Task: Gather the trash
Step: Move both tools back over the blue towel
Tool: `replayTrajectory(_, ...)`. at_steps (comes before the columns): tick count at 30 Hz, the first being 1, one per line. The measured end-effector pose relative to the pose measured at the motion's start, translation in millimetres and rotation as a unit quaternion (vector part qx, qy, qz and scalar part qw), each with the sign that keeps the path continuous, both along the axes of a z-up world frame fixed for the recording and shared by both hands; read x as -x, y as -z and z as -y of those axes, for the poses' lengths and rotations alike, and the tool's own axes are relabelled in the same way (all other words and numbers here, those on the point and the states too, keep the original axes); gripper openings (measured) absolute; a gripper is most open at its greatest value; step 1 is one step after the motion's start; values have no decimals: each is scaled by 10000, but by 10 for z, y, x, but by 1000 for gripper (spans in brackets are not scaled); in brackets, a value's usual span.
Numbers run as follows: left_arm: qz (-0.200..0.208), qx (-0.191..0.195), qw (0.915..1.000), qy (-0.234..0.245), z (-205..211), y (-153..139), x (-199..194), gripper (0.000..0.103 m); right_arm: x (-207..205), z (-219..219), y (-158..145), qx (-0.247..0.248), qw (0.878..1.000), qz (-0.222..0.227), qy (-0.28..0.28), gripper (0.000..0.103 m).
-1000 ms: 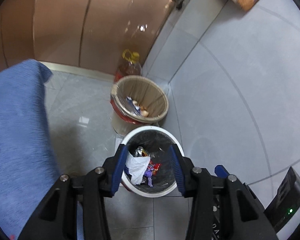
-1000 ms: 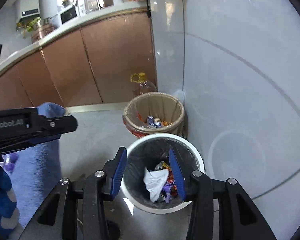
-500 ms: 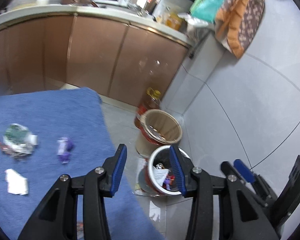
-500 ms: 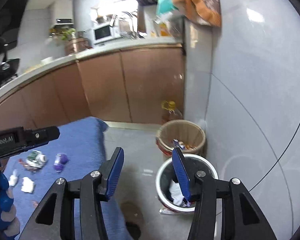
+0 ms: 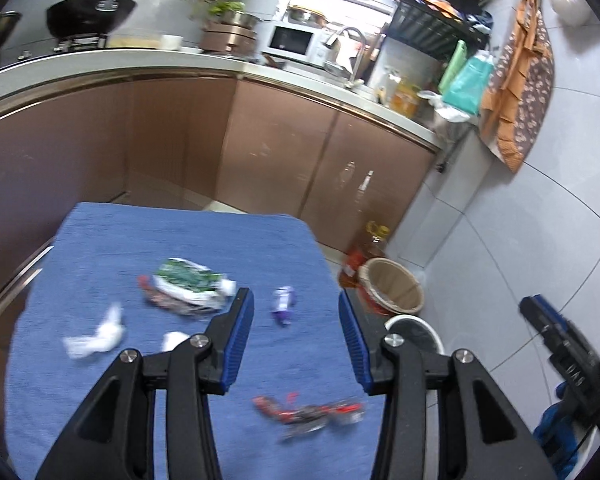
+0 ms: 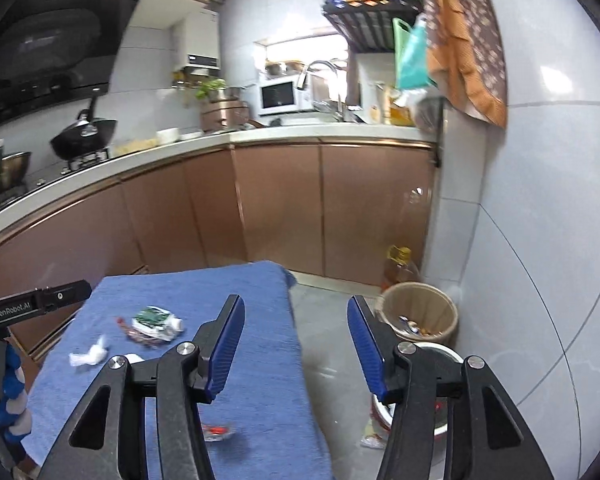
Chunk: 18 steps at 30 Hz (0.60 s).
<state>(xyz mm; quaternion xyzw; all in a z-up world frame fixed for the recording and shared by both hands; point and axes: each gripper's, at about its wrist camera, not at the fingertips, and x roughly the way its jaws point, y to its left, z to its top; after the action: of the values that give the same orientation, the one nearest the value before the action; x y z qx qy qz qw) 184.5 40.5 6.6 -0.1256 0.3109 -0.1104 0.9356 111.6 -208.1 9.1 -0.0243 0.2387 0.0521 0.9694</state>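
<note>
Trash lies on the blue cloth table [image 5: 100, 400]: a green-and-white wrapper [image 5: 190, 282], a purple wrapper [image 5: 283, 301], a white crumpled tissue [image 5: 96, 336], a second white scrap [image 5: 175, 339] and a red-and-black wrapper [image 5: 308, 412]. My left gripper [image 5: 296, 340] is open and empty above the table's right part. My right gripper [image 6: 296, 348] is open and empty over the table's right edge [image 6: 296, 340]. The white trash bin [image 6: 440, 360] stands on the floor, partly hidden by the right finger. The green wrapper [image 6: 154, 320] and tissue [image 6: 88, 354] also show in the right wrist view.
A tan wicker bin [image 6: 420, 312] holding scraps stands by the wall, an oil bottle [image 6: 398, 266] behind it. Brown kitchen cabinets [image 5: 260, 152] run behind the table. The grey tiled wall [image 6: 540, 240] is on the right. The other gripper [image 5: 560, 340] shows at the right.
Both grippers have lifted away from above the white bin and swung left and up, so the table with its trash came into view. Both stayed open.
</note>
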Motion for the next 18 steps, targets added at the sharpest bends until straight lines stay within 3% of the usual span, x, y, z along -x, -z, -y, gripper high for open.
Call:
replayTrajectory(8, -73, 8, 9993, -355, -669, 195, 50, 52, -104, -260, 63, -17, 9995, -126, -306, 53)
replayTrajectory(18, -751, 170, 9944, -722, -1022, 812, -531, 52, -593, -557, 504, 82, 9956, -720, -602, 53)
